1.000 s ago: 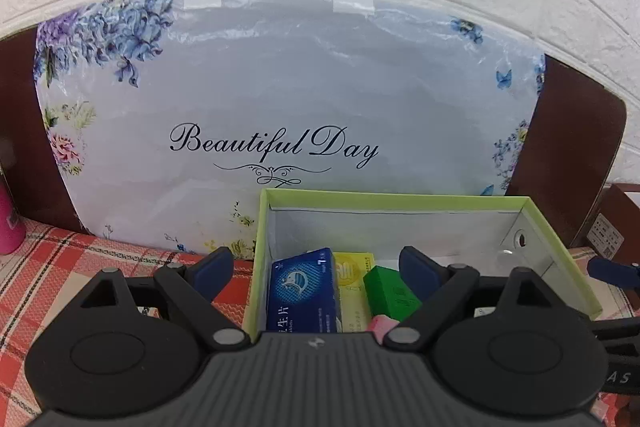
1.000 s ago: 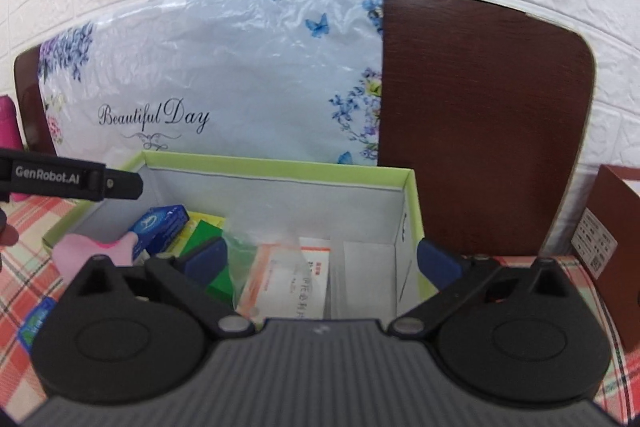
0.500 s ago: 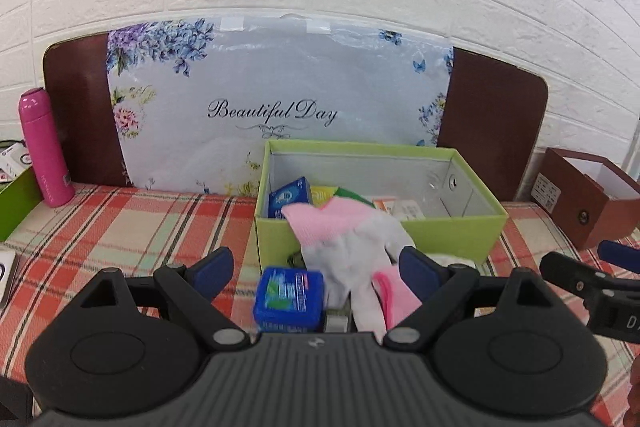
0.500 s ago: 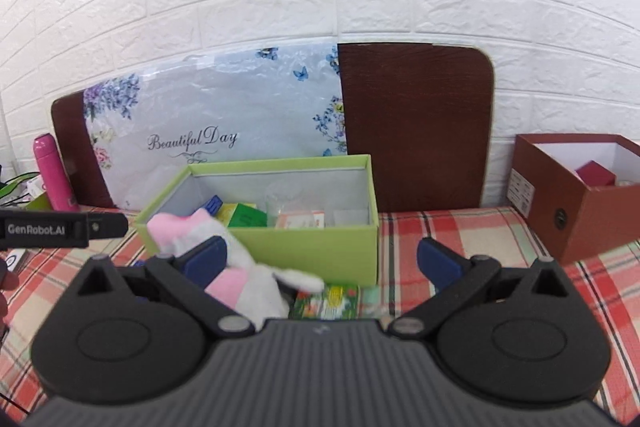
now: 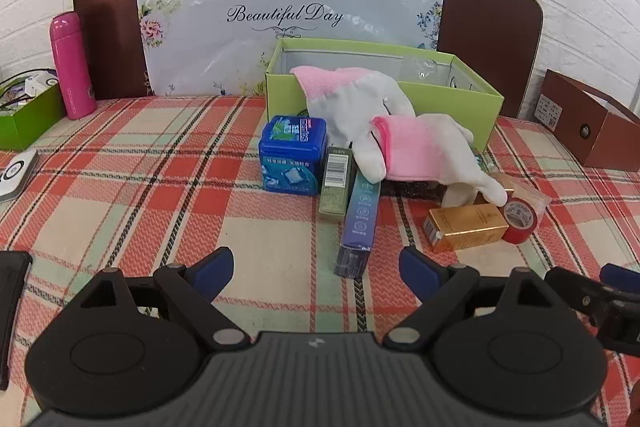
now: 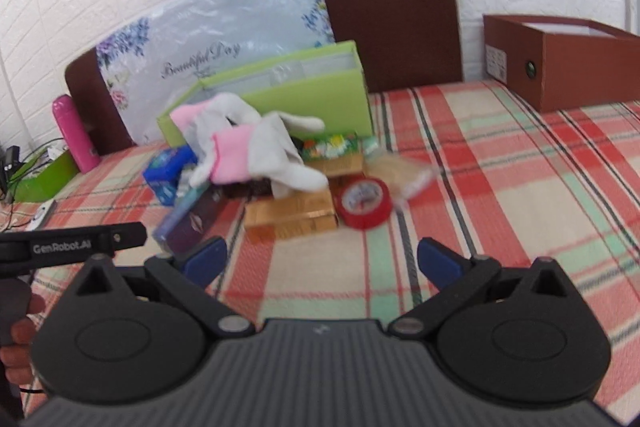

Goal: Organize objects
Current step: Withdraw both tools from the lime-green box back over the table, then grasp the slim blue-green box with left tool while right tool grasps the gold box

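Both tongs stood wide and empty: the left gripper (image 5: 316, 269) and the right gripper (image 6: 320, 263) hung over the red plaid tablecloth (image 5: 160, 195), short of the pile. The things to be sorted lay heaped in front of the lime-green cardboard box (image 5: 448, 99): a blue mint tin (image 5: 292, 157), a slim olive carton with a barcode (image 5: 338, 183), a long blue-violet carton (image 5: 360, 223), a gold carton (image 5: 466, 229) touching a red roll of tape (image 5: 520, 221), and two white knit gloves with pink cuffs (image 5: 412, 147).

The gloves looked like the main trouble. One draped over the box's front wall and the other lay across the heap, a fingertip resting by the tape, so pulling a carton from beneath would likely drag cloth and scatter its neighbours. The tape could roll if nudged. The tall pink flask (image 5: 72, 67) stood well apart and seemed safe.

Whatever lay under the gloves was hidden, as was most of the box's interior. The right wrist view was blurred, so the colourful packet (image 6: 330, 147) and the clear bag (image 6: 404, 173) near the tape could not be read
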Tool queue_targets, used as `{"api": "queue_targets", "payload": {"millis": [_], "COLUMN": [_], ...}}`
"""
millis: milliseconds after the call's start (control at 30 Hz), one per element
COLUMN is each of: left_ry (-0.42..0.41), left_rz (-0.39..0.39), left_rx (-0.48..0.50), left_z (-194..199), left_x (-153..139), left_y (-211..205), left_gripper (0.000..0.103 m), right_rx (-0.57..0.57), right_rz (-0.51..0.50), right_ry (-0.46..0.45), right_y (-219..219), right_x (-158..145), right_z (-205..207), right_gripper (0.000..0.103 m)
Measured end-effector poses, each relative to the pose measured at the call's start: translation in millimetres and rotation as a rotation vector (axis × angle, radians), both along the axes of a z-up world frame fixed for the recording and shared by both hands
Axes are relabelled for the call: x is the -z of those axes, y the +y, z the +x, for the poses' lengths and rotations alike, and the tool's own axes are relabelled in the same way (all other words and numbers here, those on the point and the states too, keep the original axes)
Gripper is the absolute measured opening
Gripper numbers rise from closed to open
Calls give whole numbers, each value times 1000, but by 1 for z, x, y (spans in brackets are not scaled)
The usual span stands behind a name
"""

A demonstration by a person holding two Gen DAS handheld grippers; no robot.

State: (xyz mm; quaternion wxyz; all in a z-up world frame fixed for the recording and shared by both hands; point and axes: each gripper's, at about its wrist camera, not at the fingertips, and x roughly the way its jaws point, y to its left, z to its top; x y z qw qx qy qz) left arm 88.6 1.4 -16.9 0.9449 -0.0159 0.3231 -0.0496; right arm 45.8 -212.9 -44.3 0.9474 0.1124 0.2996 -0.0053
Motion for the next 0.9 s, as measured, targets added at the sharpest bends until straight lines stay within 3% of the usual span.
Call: {"api": "queue_targets", "payload": {"millis": [200,333,400,467,533,600,733,900], "left_ry": [11,-2,12,48,96,102,107,119], "left_rz": [-6,-10,-22,-19,-48,-98,-77,-109], "left_rx": [46,69,86,97,103,104,132,137], "left_z": [12,36,49,60,67,60,35,9], "left_x": [8,3,4,10,17,19,16,18], "left_y": [-4,-14,-17,-20,-17,-9,-2,14], "left_gripper": [91,84,72,46,28,27,25,25], "right_rx": [20,-5,-32,-50,-63,-87,-157,-262], "right_rz": [-11,-48,-73,-102,-115,-111,-119,-169], "right_ry": [43,30,14,8,11,19,10,-16], "right_y": [-3,0,2,3,3,4,15,32], "right_x": [20,21,19,17,16,16,19,23], "right_z": [-6,-4,0,7,16,25,47,88], "right_gripper": [103,103,103,101,97,95,93,92]}}
